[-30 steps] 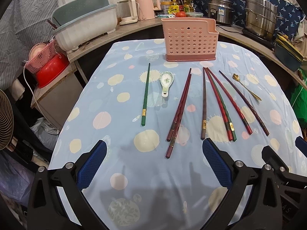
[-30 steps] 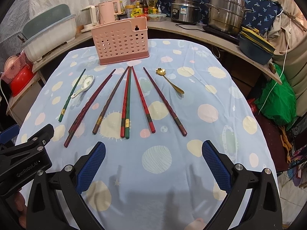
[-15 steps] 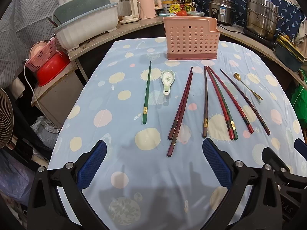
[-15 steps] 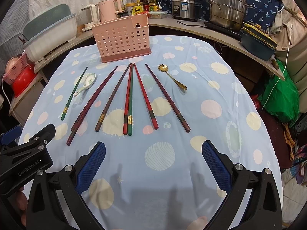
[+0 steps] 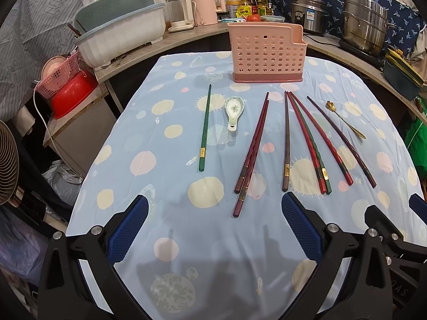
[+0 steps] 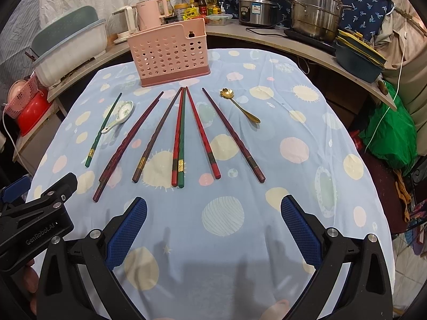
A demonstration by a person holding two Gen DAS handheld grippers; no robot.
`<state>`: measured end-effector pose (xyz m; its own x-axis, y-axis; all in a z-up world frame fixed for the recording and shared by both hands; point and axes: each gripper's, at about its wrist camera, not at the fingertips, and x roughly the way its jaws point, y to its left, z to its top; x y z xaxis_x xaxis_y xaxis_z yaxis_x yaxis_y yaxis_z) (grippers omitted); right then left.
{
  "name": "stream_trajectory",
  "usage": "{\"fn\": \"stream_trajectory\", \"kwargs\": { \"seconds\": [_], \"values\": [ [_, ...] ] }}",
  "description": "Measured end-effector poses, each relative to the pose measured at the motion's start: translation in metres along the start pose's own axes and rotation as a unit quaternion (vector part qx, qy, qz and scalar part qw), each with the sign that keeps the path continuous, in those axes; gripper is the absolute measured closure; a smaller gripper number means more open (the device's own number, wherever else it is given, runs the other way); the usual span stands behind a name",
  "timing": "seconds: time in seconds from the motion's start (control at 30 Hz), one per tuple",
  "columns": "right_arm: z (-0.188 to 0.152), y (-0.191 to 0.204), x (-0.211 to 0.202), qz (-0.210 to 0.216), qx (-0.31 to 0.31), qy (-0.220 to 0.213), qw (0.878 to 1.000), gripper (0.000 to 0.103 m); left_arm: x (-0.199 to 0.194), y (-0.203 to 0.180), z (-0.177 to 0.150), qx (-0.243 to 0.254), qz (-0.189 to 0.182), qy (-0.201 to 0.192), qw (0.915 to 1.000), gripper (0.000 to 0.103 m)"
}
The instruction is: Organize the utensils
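A pink perforated utensil holder (image 5: 267,53) (image 6: 168,53) stands at the far end of the table. In front of it lie several chopsticks: a lone green one (image 5: 204,128) (image 6: 102,130) at the left, dark red ones (image 5: 252,149) (image 6: 128,146), a brown one (image 5: 286,141), a red and green pair (image 6: 179,136) and more to the right. A white ceramic spoon (image 5: 233,112) (image 6: 118,117) and a gold spoon (image 5: 344,120) (image 6: 240,105) lie among them. My left gripper (image 5: 213,229) and right gripper (image 6: 213,229) are open and empty, near the table's front edge.
The table wears a blue cloth with pastel dots (image 5: 170,160). A curved counter behind holds a white tub (image 5: 120,40), kettles (image 5: 205,8), bottles, a rice cooker and steel pots (image 6: 315,8). A red basin (image 5: 72,93) sits at the left, a green bag (image 6: 392,133) at the right.
Both grippers have drawn back and risen slightly, so the utensils sit a little farther off. Nothing on the table has moved.
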<state>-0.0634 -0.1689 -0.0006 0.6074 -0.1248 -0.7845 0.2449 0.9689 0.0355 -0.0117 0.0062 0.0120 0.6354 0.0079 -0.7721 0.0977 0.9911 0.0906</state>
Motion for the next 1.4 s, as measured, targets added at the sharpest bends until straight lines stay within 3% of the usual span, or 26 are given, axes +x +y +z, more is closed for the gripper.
{"fn": "stream_trajectory", "kwargs": {
  "seconds": [1.4],
  "values": [
    [-0.0006,0.0002,0.0011,0.004,0.003,0.002,1.0,0.006,0.0018,0.0012,-0.0025,-0.001,0.0,0.004,1.0,0.008]
  ]
}}
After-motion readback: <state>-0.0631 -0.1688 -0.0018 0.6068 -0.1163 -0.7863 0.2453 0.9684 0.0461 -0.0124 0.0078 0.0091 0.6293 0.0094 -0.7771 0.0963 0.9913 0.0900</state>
